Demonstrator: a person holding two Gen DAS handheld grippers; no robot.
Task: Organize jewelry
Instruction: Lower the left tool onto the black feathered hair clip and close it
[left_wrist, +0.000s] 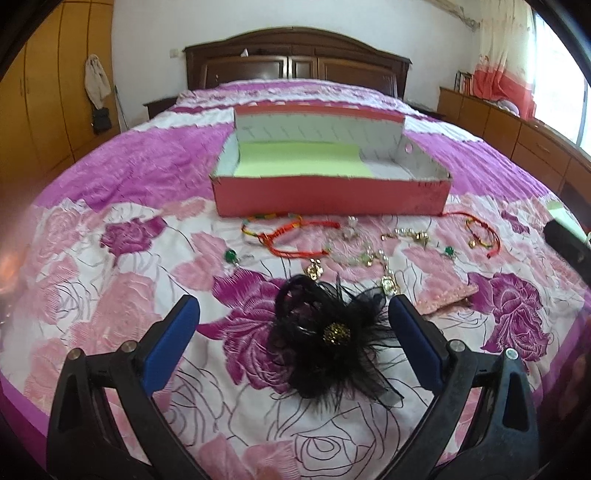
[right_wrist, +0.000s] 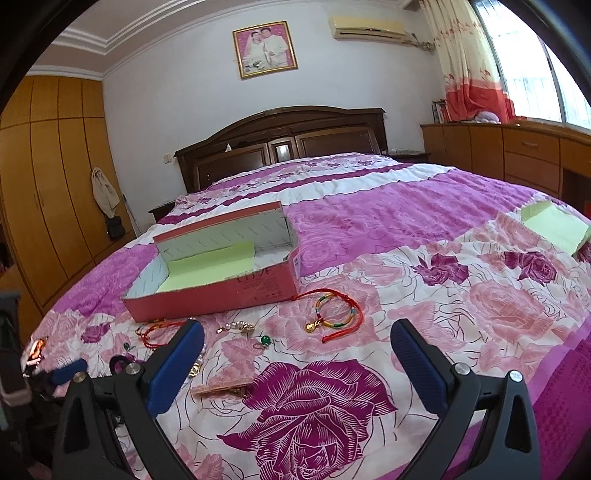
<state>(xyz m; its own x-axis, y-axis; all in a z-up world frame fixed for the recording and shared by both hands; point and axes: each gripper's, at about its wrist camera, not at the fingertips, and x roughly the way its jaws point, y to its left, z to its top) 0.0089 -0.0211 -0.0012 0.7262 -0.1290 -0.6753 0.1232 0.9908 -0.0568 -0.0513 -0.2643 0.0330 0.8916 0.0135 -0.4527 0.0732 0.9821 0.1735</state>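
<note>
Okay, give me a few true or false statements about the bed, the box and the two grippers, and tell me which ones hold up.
1. The left gripper is open, with the black feather hair clip lying between its fingers. True.
2. The red box already holds several bracelets. False: only a green paper liner shows inside it.
3. The right gripper is clamped on the multicolour bracelet. False: it is open and holds nothing.
4. The jewelry lies on the bedspread in front of the box. True.
</note>
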